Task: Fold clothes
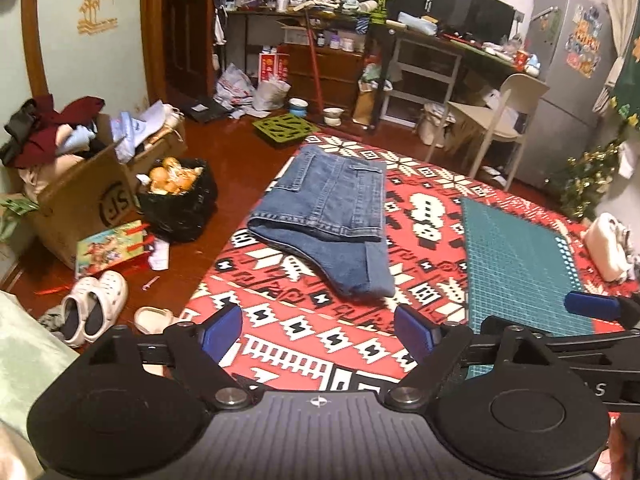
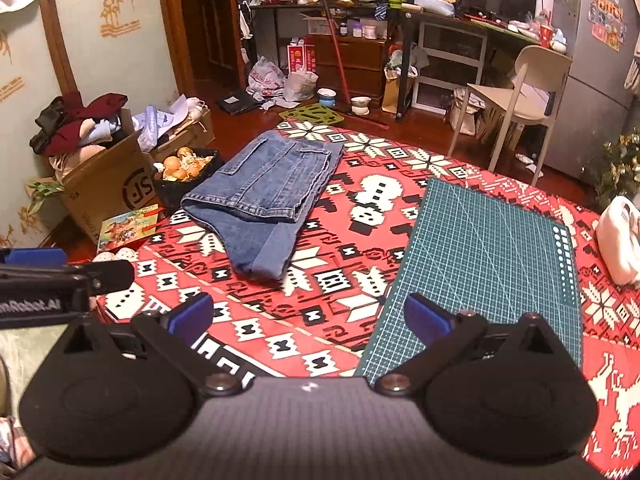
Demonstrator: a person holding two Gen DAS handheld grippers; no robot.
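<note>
A pair of blue denim jeans (image 1: 324,216) lies folded into a compact stack on the red patterned cloth (image 1: 304,320), with one folded leg end sticking out toward me. In the right wrist view the jeans (image 2: 264,200) sit left of centre. My left gripper (image 1: 320,332) is open, held above the cloth short of the jeans, with nothing between its blue pads. My right gripper (image 2: 308,320) is also open and empty, hovering over the cloth beside the green cutting mat (image 2: 488,264). The left gripper's arm shows at the left edge of the right wrist view.
A green cutting mat (image 1: 520,264) lies right of the jeans. A white bundle (image 2: 620,240) sits at the cloth's right edge. Left of the table are a cardboard box of clothes (image 1: 76,184), a black bag of onions (image 1: 180,196), shoes (image 1: 92,308). A chair (image 2: 516,100) stands behind.
</note>
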